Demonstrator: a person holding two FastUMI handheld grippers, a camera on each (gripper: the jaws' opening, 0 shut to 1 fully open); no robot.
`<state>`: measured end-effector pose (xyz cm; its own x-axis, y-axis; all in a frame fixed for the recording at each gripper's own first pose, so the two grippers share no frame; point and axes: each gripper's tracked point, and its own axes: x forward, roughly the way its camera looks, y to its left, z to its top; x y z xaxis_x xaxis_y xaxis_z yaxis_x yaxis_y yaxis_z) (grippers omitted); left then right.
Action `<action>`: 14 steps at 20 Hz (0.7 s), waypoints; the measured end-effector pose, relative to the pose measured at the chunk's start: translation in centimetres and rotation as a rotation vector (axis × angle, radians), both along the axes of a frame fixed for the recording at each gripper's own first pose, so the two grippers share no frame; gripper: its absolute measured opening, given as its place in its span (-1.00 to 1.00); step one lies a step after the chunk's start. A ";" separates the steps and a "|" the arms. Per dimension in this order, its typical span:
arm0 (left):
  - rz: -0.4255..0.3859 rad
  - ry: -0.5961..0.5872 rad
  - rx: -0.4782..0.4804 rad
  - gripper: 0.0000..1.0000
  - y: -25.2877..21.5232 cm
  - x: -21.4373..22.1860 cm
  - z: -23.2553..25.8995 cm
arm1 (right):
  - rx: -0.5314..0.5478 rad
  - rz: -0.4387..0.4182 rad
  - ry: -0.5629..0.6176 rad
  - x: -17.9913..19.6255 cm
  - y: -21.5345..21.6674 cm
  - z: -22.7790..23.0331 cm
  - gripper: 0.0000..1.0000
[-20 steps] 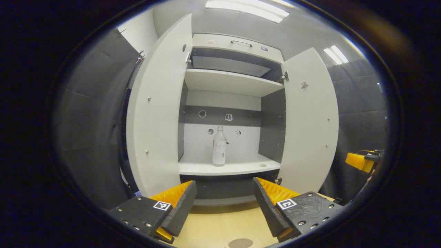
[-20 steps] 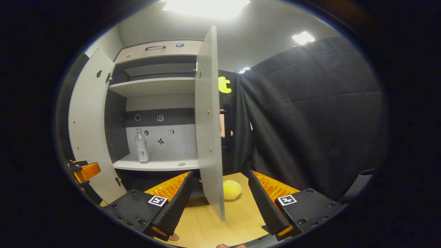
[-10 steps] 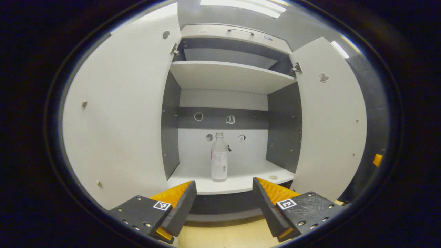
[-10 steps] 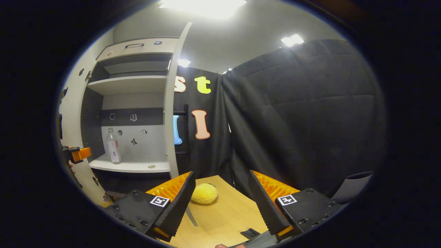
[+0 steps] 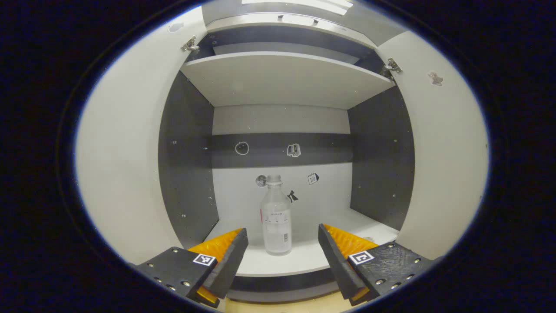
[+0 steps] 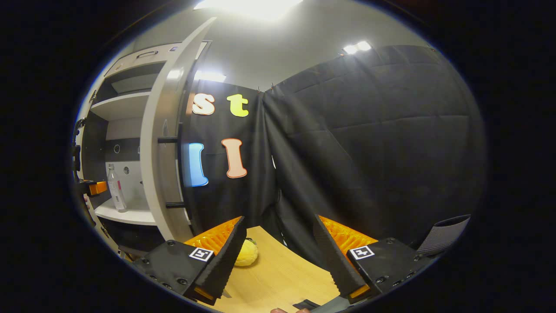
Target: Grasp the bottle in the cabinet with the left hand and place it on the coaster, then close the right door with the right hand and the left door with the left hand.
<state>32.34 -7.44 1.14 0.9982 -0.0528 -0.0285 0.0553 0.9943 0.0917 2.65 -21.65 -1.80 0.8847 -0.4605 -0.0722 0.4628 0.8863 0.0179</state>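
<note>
- Upright, the bottle [image 5: 276, 217] stands on the cabinet shelf [image 5: 304, 256], just beyond the left gripper [image 5: 282, 256], whose fingers are spread wide, not touching it.
- Spread too, the right gripper [image 6: 278, 256] hangs over the wooden table [image 6: 278, 278] near a yellow ball [image 6: 246, 253].

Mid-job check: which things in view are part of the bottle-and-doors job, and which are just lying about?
Part of the job:
- bottle, upright on the lower shelf
- left gripper, open, lined up with it
- right door, open
- left door, open
- right gripper, open, nothing between its fingers

Lying about:
- yellow ball on the wooden table
- stickers on the cabinet's back wall
</note>
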 end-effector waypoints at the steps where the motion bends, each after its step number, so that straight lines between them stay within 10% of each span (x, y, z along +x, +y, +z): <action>1: 0.004 -0.002 0.004 0.90 -0.1 0.9 -0.2 | -0.002 -0.002 0.005 0.4 -0.3 0.0 0.95; 14: 0.012 -0.013 -0.052 0.89 0.5 9.6 -2.4 | -0.037 -0.030 0.031 5.7 -3.7 -0.2 0.96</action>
